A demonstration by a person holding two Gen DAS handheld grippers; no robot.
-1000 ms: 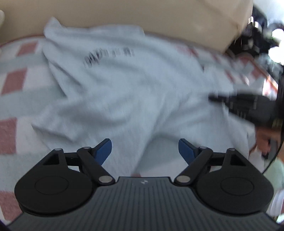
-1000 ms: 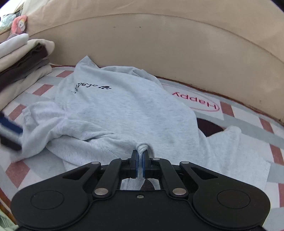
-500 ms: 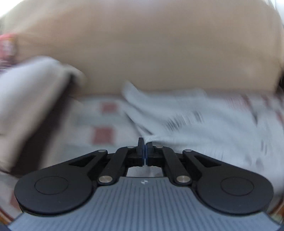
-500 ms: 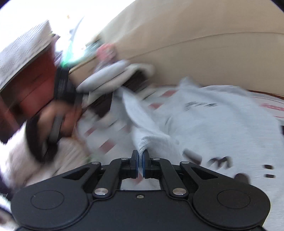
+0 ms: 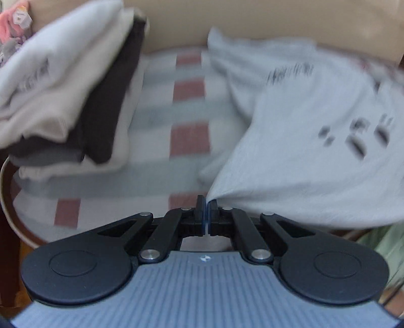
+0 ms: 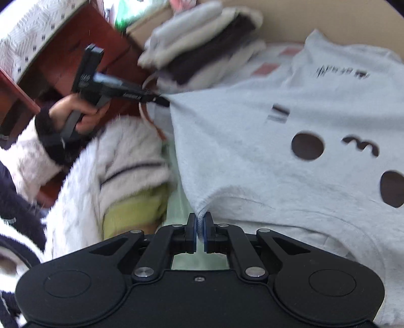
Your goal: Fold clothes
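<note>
A light grey sweatshirt [image 5: 303,151] with dark printed marks lies spread on a checked bedsheet [image 5: 189,113]. My left gripper [image 5: 207,201] is shut on a pulled-up corner of its edge. In the right wrist view the same sweatshirt [image 6: 252,151] stretches between both grippers. My right gripper [image 6: 200,222] pinches a ribbed hem fold; its jaws are opening slightly, with the cloth still pressed between the pads. The left gripper [image 6: 164,102] shows there at the upper left, tugging the other corner taut, held by a hand [image 6: 75,111].
A stack of folded clothes [image 5: 63,88] in white, beige and dark brown sits at the bed's left, also visible as the stack [image 6: 202,45] behind the left gripper. A beige headboard [image 5: 252,20] bounds the far side. A fluffy white sleeve [image 6: 101,164] and red-brown wooden furniture [image 6: 50,55] lie left.
My left gripper went from wide open to shut on the sweatshirt's corner and pulled it left, toward the folded stack. My right gripper swung left with the hem still gripped, stretching the cloth.
</note>
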